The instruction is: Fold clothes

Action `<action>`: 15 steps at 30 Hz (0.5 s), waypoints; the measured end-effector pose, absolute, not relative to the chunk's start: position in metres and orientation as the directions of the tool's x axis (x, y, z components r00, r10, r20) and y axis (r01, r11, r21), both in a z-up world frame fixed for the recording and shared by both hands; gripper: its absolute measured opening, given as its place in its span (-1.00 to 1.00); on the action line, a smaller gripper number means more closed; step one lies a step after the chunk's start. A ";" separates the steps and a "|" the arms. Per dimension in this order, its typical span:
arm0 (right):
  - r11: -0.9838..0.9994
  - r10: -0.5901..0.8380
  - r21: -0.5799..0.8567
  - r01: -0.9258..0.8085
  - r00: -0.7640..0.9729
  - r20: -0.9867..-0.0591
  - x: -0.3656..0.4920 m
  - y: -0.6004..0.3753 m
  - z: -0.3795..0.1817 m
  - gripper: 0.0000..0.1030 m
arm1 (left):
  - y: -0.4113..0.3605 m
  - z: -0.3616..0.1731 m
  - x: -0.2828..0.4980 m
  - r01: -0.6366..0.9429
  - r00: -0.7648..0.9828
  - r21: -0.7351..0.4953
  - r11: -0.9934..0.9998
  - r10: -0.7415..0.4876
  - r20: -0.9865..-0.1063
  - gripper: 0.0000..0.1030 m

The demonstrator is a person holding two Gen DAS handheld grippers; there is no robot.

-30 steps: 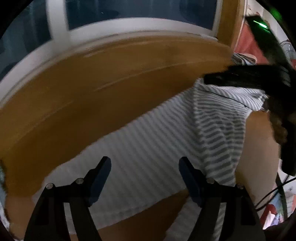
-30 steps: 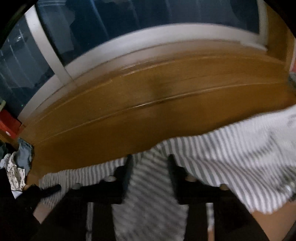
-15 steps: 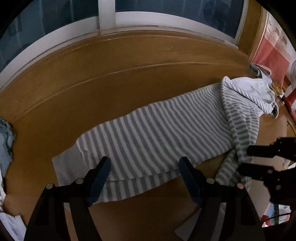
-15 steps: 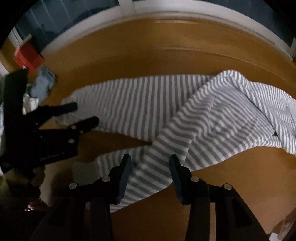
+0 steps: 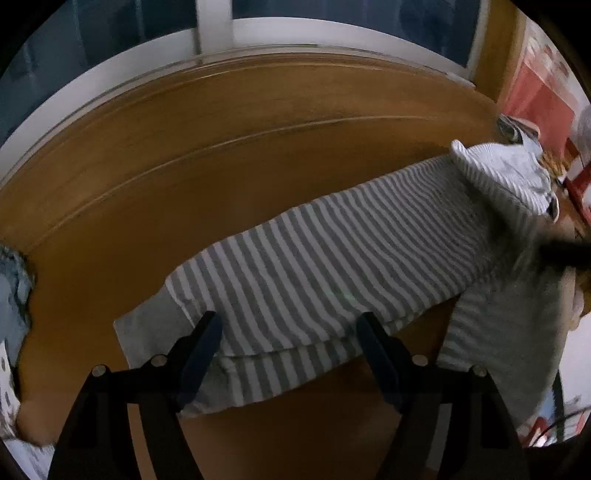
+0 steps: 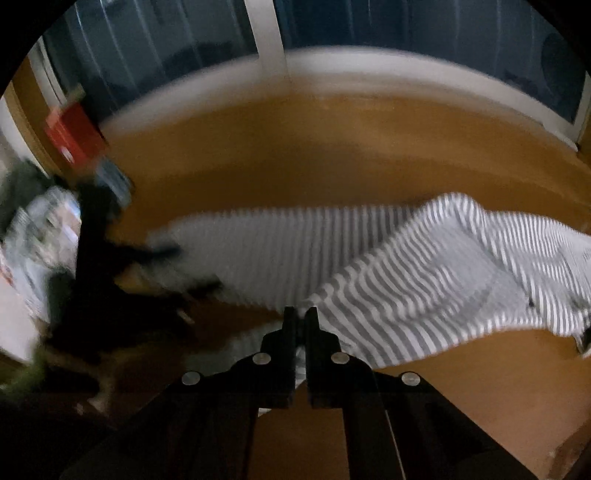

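Tabletop: striped garment laid lengthwise, half folded. Right hand-held gripper pinched shut, apparently on the sleeve edge, view blurred. Left hand-held gripper wide open, empty, over the hem. Carry sleeve across flat, keep tension even.

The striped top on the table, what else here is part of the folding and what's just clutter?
Part of the job:
- striped top, spread on the wooden table
- right gripper, shut on its sleeve
- left gripper, open above the hem

Lying about:
- blue cloth at the table's left edge
- red box
- window frame behind
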State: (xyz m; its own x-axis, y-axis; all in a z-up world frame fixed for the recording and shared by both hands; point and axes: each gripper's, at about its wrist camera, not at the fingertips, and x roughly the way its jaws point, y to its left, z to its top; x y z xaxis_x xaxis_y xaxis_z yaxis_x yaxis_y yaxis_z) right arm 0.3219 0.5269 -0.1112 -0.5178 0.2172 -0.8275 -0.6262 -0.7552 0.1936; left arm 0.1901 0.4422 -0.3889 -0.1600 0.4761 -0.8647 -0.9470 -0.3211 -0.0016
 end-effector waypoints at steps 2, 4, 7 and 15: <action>-0.759 0.187 0.256 -0.598 -0.577 -0.795 0.318 0.539 -0.097 -0.92 | 0.440 -0.389 0.192 -0.950 -0.158 -0.001 -0.313 0.481 -0.862 0.45; -0.756 0.147 0.307 -0.578 -0.608 -0.781 0.305 0.556 -0.095 -0.92 | 0.438 -0.390 0.193 -0.951 -0.157 0.000 -0.309 0.485 -0.860 0.46; -0.749 0.079 0.344 -0.567 -0.591 -0.803 0.278 0.587 -0.117 -0.92 | 0.432 -0.389 0.192 -0.953 -0.154 -0.002 -0.302 0.490 -0.858 0.46; -0.735 0.035 0.309 -0.604 -0.489 -0.872 0.237 0.607 -0.172 -0.83 | 0.422 -0.387 0.188 -0.962 -0.141 -0.001 -0.274 0.497 -0.856 0.47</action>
State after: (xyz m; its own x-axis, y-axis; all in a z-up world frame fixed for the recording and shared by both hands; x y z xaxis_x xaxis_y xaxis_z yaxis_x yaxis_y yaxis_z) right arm 0.2368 0.6072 -0.1718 -0.4889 0.0352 -0.8717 -0.6036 -0.7351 0.3088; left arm 0.1880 0.4219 -0.3871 -0.1408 0.4974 -0.8560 -0.9618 -0.2738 -0.0010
